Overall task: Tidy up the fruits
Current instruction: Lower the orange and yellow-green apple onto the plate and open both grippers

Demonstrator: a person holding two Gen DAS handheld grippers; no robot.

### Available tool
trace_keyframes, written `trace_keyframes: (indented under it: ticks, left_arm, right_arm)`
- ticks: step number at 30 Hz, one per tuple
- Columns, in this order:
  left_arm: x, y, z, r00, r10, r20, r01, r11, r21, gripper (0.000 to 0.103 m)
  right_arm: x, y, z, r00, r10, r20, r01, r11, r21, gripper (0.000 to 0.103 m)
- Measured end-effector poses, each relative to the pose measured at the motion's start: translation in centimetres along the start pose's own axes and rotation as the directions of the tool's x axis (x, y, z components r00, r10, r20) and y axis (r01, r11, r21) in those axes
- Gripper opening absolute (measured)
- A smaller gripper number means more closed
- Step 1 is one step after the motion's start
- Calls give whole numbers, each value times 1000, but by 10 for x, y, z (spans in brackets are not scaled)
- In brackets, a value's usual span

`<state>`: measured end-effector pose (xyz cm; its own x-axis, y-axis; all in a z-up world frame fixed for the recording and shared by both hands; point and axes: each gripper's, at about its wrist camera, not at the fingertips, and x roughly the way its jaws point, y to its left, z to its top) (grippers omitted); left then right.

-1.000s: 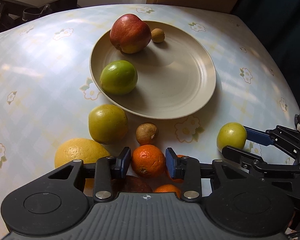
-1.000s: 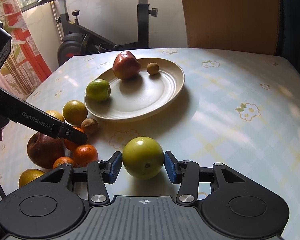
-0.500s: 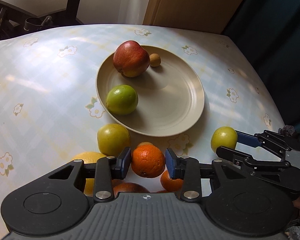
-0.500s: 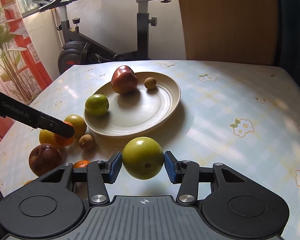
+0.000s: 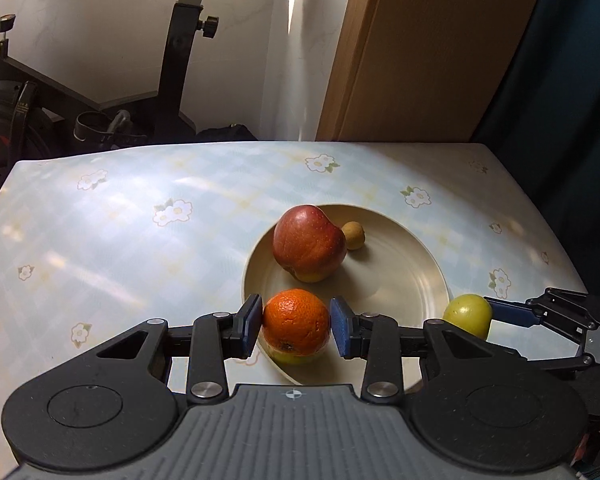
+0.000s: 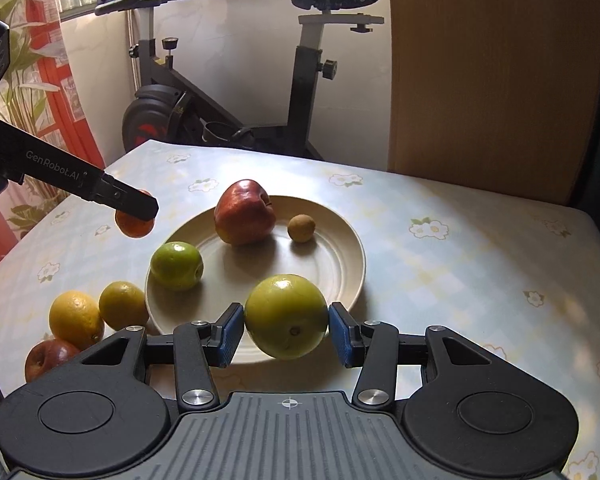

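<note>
Step in hand, by my read: both fruits picked up, now being carried to the plate. Left gripper is clamped on an orange, pads touching both sides, held in the air at abt 9 o'clock of the plate in the right wrist view. Right gripper is clamped on a green-yellow apple, held over the plate's near rim, abt 6 o'clock. Next move prob calls for lowering each fruit to a bare patch of the plate, w/o knocking what sits there, then parting the jaws; centre and 3 o'clock side look free. Round fruit may roll on release, so set it down low. Count on plate: 3, i.e. 1 red apple at 12 o'clock, 1 small brown fruit just beside it at 1 o'clock, 1 green apple at 9 o'clock by the rim. On the worktop off the plate at 8 o'clock: 2 yellow citrus touching each other, 1 dark red apple near them, partly hidden by the gripper body; more could be hidden behind it. In grippers: 2. Total seen: 8 fruits, 1 plate.
</note>
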<state>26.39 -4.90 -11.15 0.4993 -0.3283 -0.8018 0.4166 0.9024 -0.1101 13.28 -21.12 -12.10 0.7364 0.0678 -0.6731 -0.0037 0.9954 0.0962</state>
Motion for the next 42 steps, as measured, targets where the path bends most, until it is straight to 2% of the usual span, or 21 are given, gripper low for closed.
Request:
trace_keyframes:
  ticks: [6,14,34,42]
  left_arm:
    - [28,5,15,1000,16,-19,-16,1000,-18,39]
    - [45,7,11,999,11,-47,-12,1000,-6,39]
    - [53,18,7,999,4,-54,-5,1000,-24,39]
    - [53,14,5,999,13,-49,-13,1000,-10,40]
  right_arm:
    - [47,-3,31,999,-27,-23,25,998,-62,43]
    - [87,-6,42,994,-72,-86,64,994,-87,43]
    - [112,4,62,995,-82,-49,75,989,-128,43]
    - [114,3,63,995,-81,-50,76,992,-99,43]
